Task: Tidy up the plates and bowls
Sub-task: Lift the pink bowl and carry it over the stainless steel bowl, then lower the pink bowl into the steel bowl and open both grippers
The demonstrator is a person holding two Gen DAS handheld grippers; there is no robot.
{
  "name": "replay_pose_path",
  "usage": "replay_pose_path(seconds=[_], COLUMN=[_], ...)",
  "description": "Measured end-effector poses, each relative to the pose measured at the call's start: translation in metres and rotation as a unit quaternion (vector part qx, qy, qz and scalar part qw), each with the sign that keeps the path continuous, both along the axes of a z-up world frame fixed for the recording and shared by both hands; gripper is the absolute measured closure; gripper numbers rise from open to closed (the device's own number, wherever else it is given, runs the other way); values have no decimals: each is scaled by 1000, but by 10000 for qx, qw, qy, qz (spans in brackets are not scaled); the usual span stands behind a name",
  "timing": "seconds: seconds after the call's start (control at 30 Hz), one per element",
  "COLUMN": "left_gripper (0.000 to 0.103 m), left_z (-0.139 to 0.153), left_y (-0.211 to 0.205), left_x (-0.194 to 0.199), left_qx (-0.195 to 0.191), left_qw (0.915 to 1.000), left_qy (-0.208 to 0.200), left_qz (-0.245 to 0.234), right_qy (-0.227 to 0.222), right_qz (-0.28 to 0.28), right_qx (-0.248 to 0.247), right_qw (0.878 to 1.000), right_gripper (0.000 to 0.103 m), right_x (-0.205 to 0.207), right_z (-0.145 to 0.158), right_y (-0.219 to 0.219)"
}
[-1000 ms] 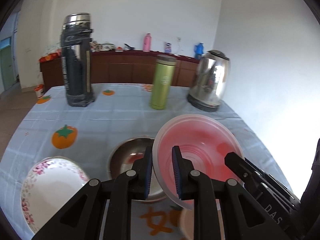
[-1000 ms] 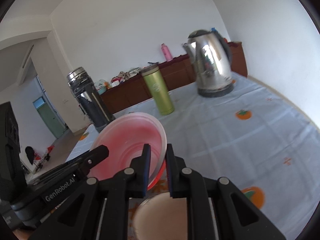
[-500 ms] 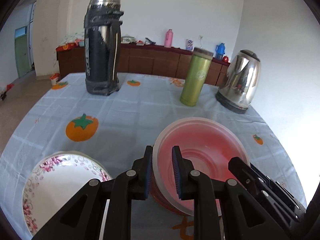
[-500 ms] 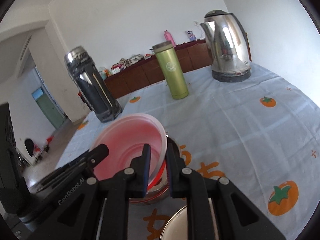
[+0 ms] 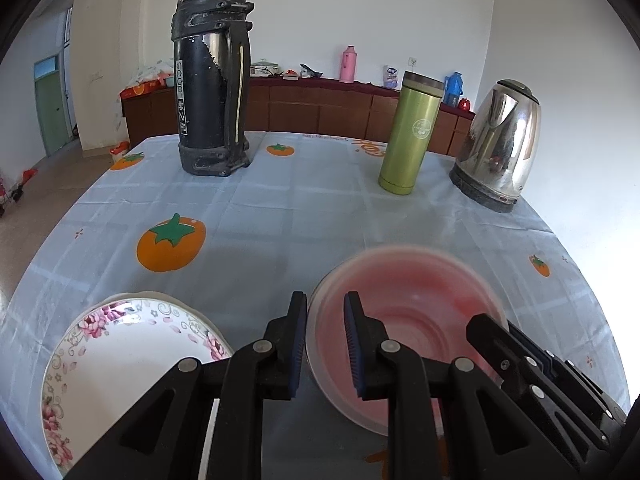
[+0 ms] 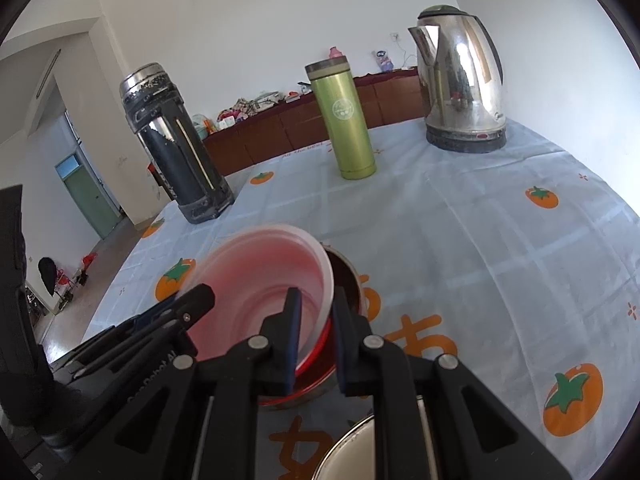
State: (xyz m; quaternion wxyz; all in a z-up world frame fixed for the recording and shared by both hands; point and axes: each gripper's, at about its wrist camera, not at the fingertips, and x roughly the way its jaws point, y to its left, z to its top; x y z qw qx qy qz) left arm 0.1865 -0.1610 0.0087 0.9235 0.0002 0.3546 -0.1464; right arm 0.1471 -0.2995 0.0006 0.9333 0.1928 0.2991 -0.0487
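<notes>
Blue persimmon-print tablecloth (image 5: 304,216), white walls (image 5: 360,12); both grippers (image 5: 325,312) (image 6: 316,300) clamping pink bowl (image 5: 404,300)

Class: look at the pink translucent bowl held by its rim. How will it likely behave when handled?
The pink bowl looks thin and translucent, so probably light and slightly flexible. Both tongs pinch opposite rims, suggesting one grip might let it tilt. Its glossy surface could slip.

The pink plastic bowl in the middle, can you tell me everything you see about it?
The pink plastic bowl is round, see-through and pale, with a whitish rim and faint rings in its bottom. It looks empty. It is tilted, sitting partly inside a metal bowl with a red outside. The left gripper pinches one side of its rim and the right gripper pinches the other. Its far edge looks blurry.
</notes>
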Motion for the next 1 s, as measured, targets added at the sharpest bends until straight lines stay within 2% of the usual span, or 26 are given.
replay_pose_path(seconds=[0.2,0.3,0.4,0.47,0.5,0.53,0.57,0.63,0.73,0.87,1.0], left_gripper=[82,82,82,78,75,67,57,50,50,40,40], left_z=[-1,-2,1,3,4,4,4,5,7,7,4], left_y=[0,1,3,5,6,6,6,5,0,-1,-2], left_x=[1,1,-1,-4,-5,-7,-9,-13,-19,-26,-31], left_qx=[18,18,-9,-55,-39,-20,22,115,270,395,361], left_qw=[10000,10000,9999,9998,9997,9995,9993,9987,9977,9959,9961], left_qy=[18,9,-71,-115,-155,-186,-240,-367,-554,-731,-735], left_qz=[18,57,127,168,206,237,279,326,293,357,329], right_qy=[20,-4,-112,-207,-293,-400,-467,-603,-696,-721,-793], right_qz=[-87,-113,-143,-295,-370,-423,-465,-511,-551,-574,-644], right_qx=[51,122,214,235,287,360,397,423,363,311,176], right_qw=[9999,9999,9996,9991,9985,9977,9970,9960,9954,9953,9946], right_gripper=[86,79,68,45,41,35,34,34,30,29,28], right_x=[-1,-2,-6,-12,-15,-19,-22,-27,-31,-34,-40], right_z=[-1,-4,-3,0,1,3,4,8,10,10,11], right_y=[-1,-2,-3,-6,-9,-12,-13,-15,-14,-11,-10])
